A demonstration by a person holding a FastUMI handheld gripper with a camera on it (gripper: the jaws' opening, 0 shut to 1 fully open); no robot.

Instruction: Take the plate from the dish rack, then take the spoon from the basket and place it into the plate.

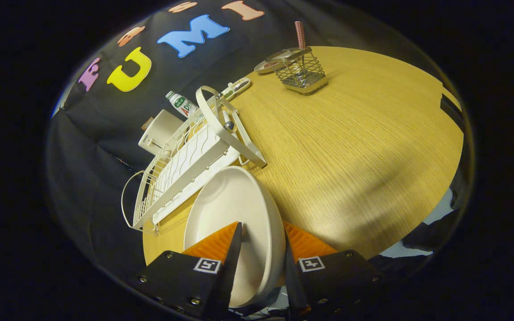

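The gripper (262, 243) has its two fingers squeezed close together on the rim of a round, cream-coloured plate (232, 209). One finger is on the inside face of the plate and the other is on the back of it, so the rim is pinched between them. The plate is tipped up on its edge and sits just beside the white wire dish rack (185, 165), with its far rim close to the rack's side.

The dish rack rests on a round, light wooden table (350, 142). Behind the rack, near the black cloth wall, there is a white rolled-up thing (161, 131) and a tube with a green and white label (181, 104).

Far beyond the fingers, at the other side of the table, stands a small shiny wire basket (302, 73). A handle with a red and white pattern (300, 35) sticks up out of it. I cannot tell if that is the spoon.
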